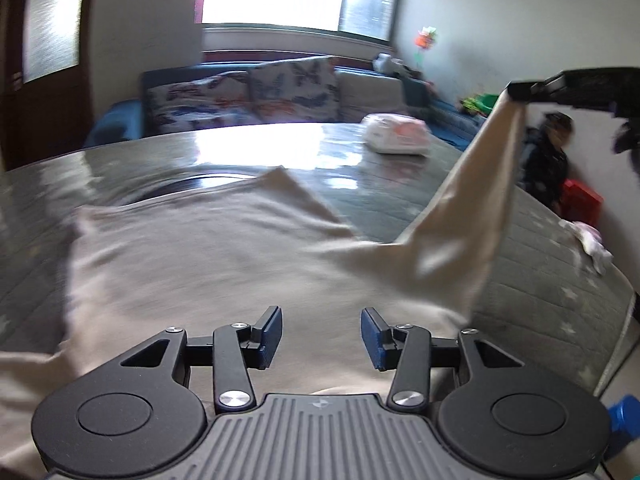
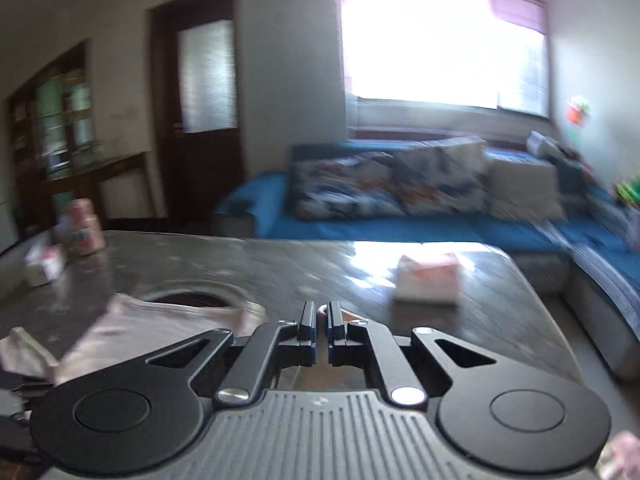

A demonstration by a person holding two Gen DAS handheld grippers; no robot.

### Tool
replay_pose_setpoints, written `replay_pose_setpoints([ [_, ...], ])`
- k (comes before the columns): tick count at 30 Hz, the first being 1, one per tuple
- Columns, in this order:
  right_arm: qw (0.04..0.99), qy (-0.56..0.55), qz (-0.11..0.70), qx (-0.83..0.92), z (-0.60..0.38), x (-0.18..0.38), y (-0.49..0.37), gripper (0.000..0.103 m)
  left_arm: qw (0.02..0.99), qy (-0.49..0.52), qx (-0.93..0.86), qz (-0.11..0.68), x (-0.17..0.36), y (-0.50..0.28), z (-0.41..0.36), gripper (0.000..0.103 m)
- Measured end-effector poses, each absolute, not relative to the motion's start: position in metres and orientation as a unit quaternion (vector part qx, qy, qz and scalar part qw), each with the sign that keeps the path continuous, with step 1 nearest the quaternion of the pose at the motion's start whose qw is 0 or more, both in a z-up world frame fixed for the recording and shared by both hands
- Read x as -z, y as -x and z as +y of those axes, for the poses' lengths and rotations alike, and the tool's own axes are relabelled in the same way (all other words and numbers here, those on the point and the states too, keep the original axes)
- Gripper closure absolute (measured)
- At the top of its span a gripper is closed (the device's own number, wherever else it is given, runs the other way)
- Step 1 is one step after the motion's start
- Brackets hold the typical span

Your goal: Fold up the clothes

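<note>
Grippers, two, at beige garment on the bench.
My left gripper [image 1: 321, 334]: fingers spread, nothing between them, above the garment [image 1: 208, 256] lying across the grey bench [image 1: 400, 184]. My right gripper [image 2: 319, 322]: pinched on a raised garment corner; white packet [image 1: 396, 136] lies farther back.

Matt beige cloth garment [image 1: 208, 256], glossy table [image 1: 352, 168]

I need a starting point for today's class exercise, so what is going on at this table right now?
A person is folding a beige garment spread on the grey table. The right claw is shut on one end of it and holds that end up in the air. The left claw is open, hovering over the flat part. A white packet lies farther back.
</note>
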State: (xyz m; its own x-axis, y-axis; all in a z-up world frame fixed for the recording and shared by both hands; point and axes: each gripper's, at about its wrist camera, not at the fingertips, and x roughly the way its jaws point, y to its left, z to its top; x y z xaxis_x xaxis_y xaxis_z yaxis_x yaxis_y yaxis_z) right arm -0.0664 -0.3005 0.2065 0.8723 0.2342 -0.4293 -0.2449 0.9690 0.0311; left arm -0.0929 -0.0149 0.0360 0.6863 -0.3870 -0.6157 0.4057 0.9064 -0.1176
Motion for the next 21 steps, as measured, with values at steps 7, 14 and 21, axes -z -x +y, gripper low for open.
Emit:
replay_pose_setpoints([
  [7, 0.942, 0.054, 0.220, -0.247, -0.208, -0.215, 0.061, 0.099, 0.929, 0.010, 0.162, 0.333, -0.034, 0.099, 0.039, 0.054],
  [14, 0.905, 0.075, 0.258, -0.331, -0.125, -0.183, 0.059, 0.099, 0.931, 0.031, 0.138, 0.337, -0.028, 0.107, 0.064, 0.053],
  [21, 0.865, 0.069, 0.312, -0.385, -0.086, -0.148, 0.059, 0.096, 0.929, 0.040, 0.129, 0.345, -0.020, 0.110, 0.071, 0.052],
])
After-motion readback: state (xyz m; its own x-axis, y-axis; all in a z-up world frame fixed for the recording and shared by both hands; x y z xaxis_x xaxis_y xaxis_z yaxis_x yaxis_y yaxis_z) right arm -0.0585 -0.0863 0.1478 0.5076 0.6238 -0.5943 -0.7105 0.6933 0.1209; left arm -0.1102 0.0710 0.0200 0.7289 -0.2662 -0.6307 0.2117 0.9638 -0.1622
